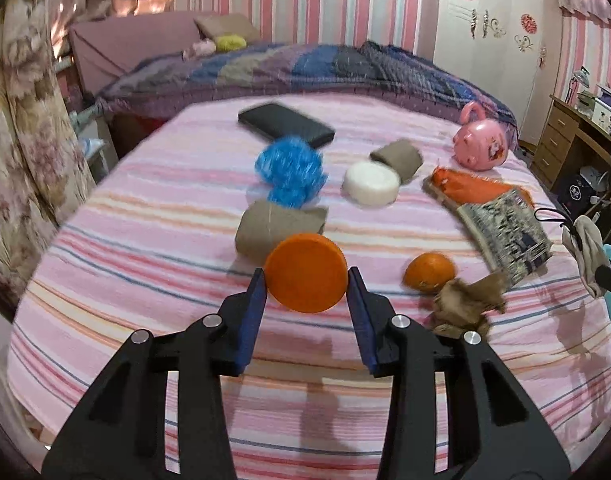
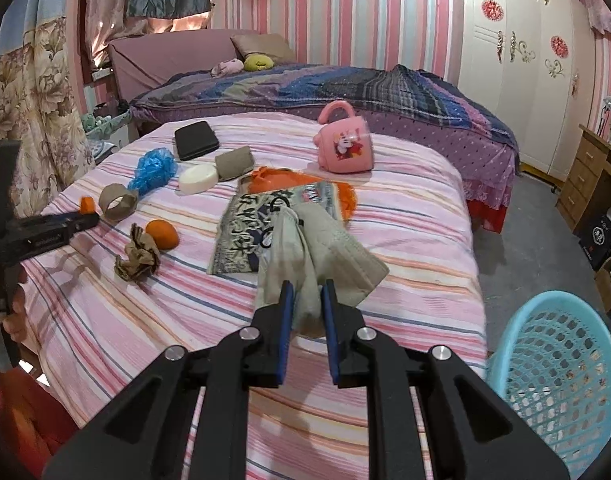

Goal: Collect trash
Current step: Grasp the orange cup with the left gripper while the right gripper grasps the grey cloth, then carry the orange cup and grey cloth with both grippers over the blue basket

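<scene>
Between the blue pads of the left gripper (image 1: 307,280), an orange cap (image 1: 305,272) was pinched, raised over the striped bedspread (image 1: 145,240). Close behind it lay a cardboard roll (image 1: 265,228); a crumpled brown paper (image 1: 463,304) and an orange (image 1: 429,272) lay alongside. The right gripper (image 2: 307,292) was clamped on a grey face mask (image 2: 325,248). Beside the bed stood a blue basket (image 2: 553,376); I could not tell what was inside.

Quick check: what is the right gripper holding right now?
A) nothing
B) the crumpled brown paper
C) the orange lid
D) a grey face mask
D: the right gripper is shut on the face mask, which hangs from its pads above the bed.
</scene>
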Demonstrator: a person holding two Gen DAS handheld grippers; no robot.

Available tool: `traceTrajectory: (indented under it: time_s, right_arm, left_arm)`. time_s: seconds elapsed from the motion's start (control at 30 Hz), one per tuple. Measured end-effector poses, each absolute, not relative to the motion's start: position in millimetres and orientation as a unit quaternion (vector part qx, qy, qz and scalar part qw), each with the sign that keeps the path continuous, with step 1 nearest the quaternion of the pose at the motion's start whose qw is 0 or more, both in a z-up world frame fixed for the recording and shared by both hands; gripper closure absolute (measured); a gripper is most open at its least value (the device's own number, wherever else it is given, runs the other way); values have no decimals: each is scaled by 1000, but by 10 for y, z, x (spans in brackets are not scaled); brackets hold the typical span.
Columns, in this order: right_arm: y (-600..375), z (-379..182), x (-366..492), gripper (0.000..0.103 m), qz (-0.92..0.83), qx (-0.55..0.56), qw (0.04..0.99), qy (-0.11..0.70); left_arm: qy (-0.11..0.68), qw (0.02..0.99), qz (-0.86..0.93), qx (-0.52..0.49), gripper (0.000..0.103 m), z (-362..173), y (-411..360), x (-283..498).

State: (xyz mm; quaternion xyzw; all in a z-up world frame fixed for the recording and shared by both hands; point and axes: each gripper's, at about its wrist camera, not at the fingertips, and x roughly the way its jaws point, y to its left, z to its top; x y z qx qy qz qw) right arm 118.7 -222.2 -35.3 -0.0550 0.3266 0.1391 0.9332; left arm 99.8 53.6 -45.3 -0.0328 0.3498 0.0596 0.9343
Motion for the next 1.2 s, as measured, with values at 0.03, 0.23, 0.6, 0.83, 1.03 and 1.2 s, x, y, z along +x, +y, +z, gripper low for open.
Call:
traceTrajectory:
  time_s: [0.03,0.23,0.6,0.83,1.03,1.2]
  right_arm:
    - [-2289,-335,1173,87,136,-52,935,325]
    - [-2716,-245,1122,87,97,-42,944,314]
    - [-3906,-182,888,87,-23,-12,952,306]
    - [-4644,-265,736,87,-87,22,946,312]
    - [-4884,-388,677,87,-101,31,940,323]
    - [-4929,-419,650,87,-116,36,939,323]
  left_arm:
    - [344,937,55,-32,63,-406,470,986]
    - [320,947,18,-14,63,-219,-126,1005]
    - [325,942,-87,5,63,-264,-1576,1083]
    - [330,932,-148,15,63,-366,-2530,1114]
    - [333,922,-192,39,63,-449,-3200,1145]
    - [338,913,-222,44,63,-474,-3507,1169]
